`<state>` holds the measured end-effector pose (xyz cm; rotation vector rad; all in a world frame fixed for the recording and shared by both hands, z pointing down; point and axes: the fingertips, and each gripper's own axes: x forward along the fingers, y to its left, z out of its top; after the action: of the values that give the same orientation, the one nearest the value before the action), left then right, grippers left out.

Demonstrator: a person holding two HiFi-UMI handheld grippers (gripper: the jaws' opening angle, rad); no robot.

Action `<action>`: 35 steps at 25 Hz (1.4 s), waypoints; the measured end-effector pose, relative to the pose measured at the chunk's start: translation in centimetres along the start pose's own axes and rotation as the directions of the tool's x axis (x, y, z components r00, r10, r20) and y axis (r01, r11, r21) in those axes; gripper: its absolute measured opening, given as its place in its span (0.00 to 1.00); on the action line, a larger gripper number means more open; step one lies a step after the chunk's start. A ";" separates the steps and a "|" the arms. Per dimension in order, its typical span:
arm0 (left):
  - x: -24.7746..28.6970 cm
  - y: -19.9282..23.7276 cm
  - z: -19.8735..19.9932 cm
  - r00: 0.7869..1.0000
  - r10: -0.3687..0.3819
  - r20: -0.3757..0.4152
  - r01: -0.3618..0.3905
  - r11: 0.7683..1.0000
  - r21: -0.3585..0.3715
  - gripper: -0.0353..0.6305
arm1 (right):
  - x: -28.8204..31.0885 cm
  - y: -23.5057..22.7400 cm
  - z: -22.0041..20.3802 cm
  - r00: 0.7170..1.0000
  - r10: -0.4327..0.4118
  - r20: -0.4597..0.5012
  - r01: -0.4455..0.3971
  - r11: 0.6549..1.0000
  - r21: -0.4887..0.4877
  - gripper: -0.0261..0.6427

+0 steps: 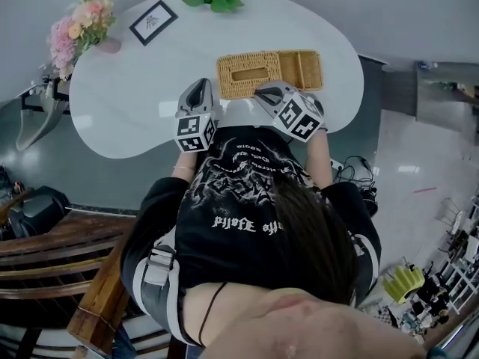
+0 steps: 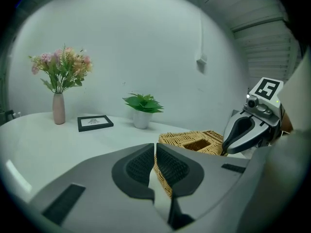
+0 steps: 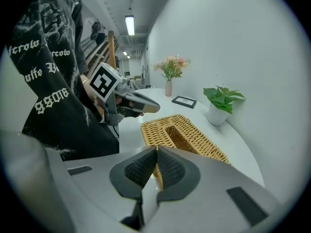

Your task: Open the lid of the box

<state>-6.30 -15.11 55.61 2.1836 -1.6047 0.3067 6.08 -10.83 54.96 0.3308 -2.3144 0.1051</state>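
Steadying is the left gripper's [image 1: 200,84] likely job. Its jaws are together with nothing between them, and it sits just beside the left near corner of the box [image 1: 301,69]. It would do well to rest against that corner so the light wicker does not slide on the tabletop [image 1: 135,103] when the lid [image 1: 245,74] goes up. The right gripper [image 1: 263,90] is at the box's near edge, about midway along. Its jaws are also together, tips meeting over the rim. Whether a strand of the weave is nipped between them I cannot tell. For a clean lift it needs a firm bite on the lid's edge alone, not the wall under it. It should then swing up and away from the person in an arc rather than pull straight.

The box lies at the near edge of the tabletop, long side toward the person. It is pale woven wicker. Its left part is a flat top with a long slot, which I take for the lid. Its right part looks like an open, darker tray with a raised rim.
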 end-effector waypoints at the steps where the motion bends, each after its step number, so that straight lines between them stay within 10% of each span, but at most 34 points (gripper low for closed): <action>1: 0.2 0.1 0.0 1.000 -0.002 0.000 0.002 1.000 0.007 0.10 | 0.0 0.1 0.1 1.000 0.002 -0.005 -0.002 1.000 -0.002 0.09; 35: 2.7 0.9 1.2 0.999 -0.013 0.035 0.015 0.998 -0.059 0.10 | -3.3 -2.7 4.1 0.996 -0.063 -0.060 0.054 0.989 -0.140 0.09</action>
<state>-6.43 -18.21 55.83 2.1660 -1.5953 0.2164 6.13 -13.52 49.68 0.3197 -2.2329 -0.0722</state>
